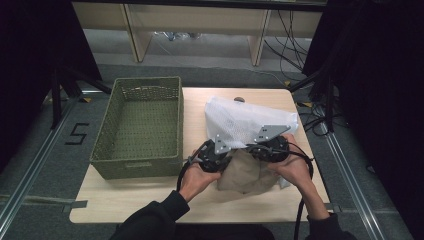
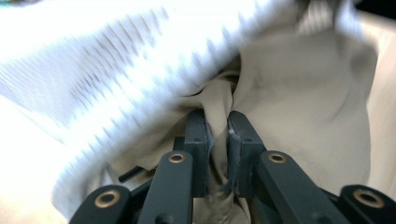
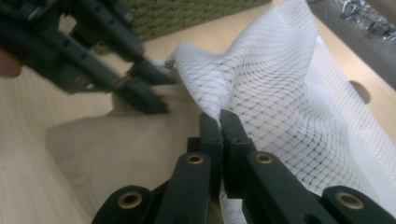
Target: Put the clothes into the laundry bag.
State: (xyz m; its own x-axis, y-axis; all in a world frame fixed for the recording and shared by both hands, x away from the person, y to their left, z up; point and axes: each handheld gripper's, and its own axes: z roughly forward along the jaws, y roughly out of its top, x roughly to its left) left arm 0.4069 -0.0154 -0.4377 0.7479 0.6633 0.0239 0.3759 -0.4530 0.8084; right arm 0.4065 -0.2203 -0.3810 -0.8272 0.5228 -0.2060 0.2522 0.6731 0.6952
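The left gripper (image 2: 218, 122) pinched the beige cloth (image 2: 299, 102), whose far part the blurred mesh bag (image 2: 116, 60) hid. Beside it, the right gripper (image 3: 220, 122) clamped the bag's edge.

Black claw (image 2: 218, 122) linkages with brass pivot rivets, grey three-cornered plates, black trailing cables, black sleeves (image 1: 159, 215)
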